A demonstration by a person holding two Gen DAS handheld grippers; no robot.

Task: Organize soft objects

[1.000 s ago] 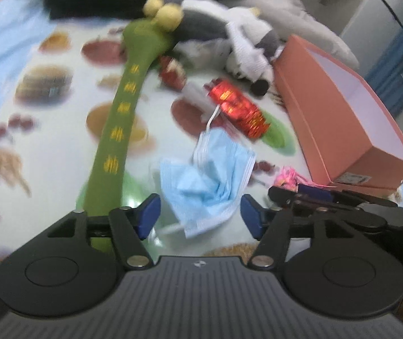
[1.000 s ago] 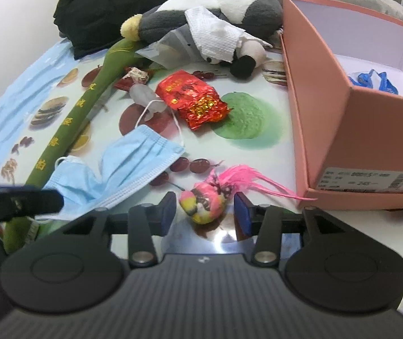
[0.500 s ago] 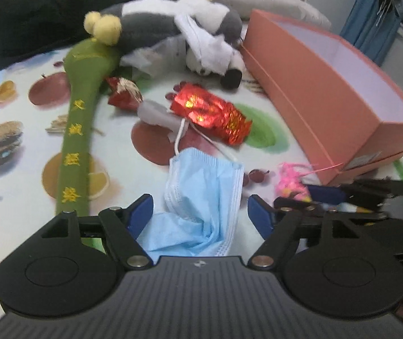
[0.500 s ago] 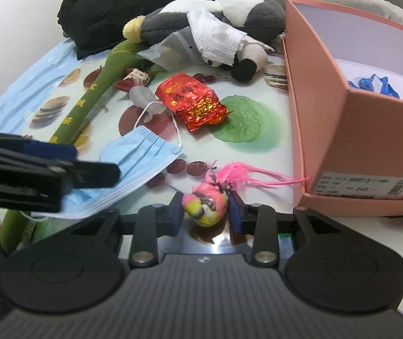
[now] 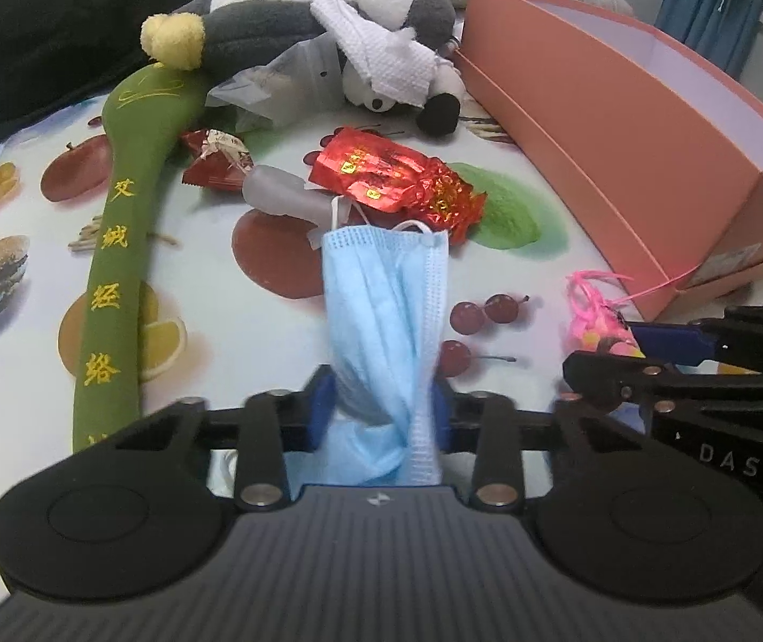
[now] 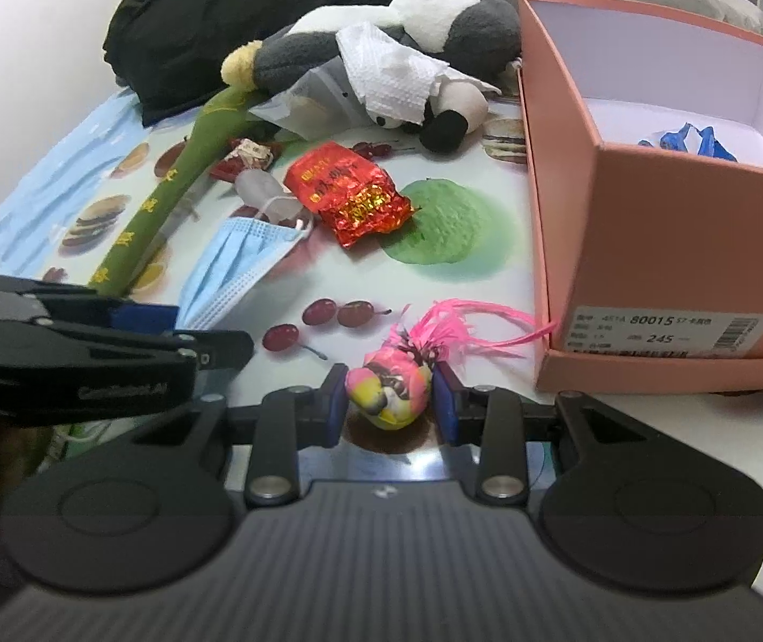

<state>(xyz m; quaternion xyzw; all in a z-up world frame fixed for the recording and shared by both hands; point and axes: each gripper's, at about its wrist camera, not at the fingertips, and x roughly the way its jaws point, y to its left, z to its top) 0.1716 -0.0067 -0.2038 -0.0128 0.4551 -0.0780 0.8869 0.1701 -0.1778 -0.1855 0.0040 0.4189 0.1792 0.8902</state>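
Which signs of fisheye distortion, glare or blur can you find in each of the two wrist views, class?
Left wrist view: the pink box has a rim that bows into a curve, the red foil packet glints, and the blue mask smears where the fingers pinch it. Right wrist view: sharper overall, the tablecloth curves away at the edges, and a pale sheen sits below the feathered toy.

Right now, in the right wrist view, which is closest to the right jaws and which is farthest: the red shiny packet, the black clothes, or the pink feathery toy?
1. Pink feathery toy: held between the jaws.
2. Red shiny packet: mid-table, ahead, slightly left.
3. Black clothes: far back, left.
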